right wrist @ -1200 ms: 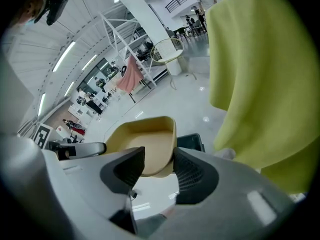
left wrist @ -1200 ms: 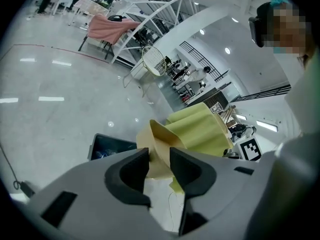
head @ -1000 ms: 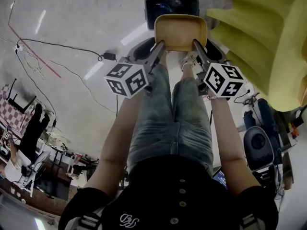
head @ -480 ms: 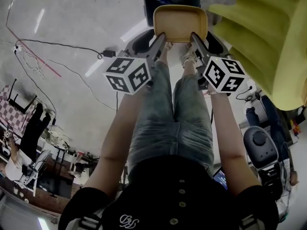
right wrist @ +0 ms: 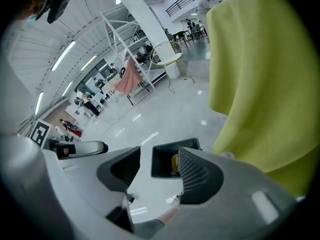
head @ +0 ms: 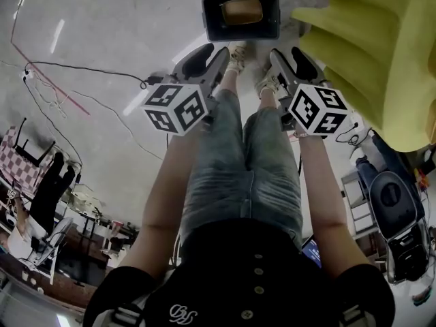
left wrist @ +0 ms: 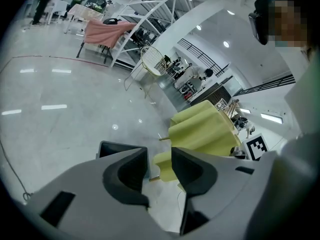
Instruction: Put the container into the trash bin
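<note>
The dark trash bin stands on the floor in front of the person's shoes. The orange-yellow container lies inside it; the right gripper view shows a sliver of the container in the bin. My left gripper and right gripper hover side by side just short of the bin, apart from it. Both pairs of jaws are opening, with nothing between them. Past my left gripper only a corner of the bin shows. My right gripper frames the bin's mouth.
A big yellow-green draped cloth hangs close on the right of the bin. A black cable and a red line cross the grey floor at left. An office chair stands at lower right. Racks and a pink cloth are far off.
The container was pinched between both grippers above the bin. It has been let go and now lies inside the bin, and both grippers have opened.
</note>
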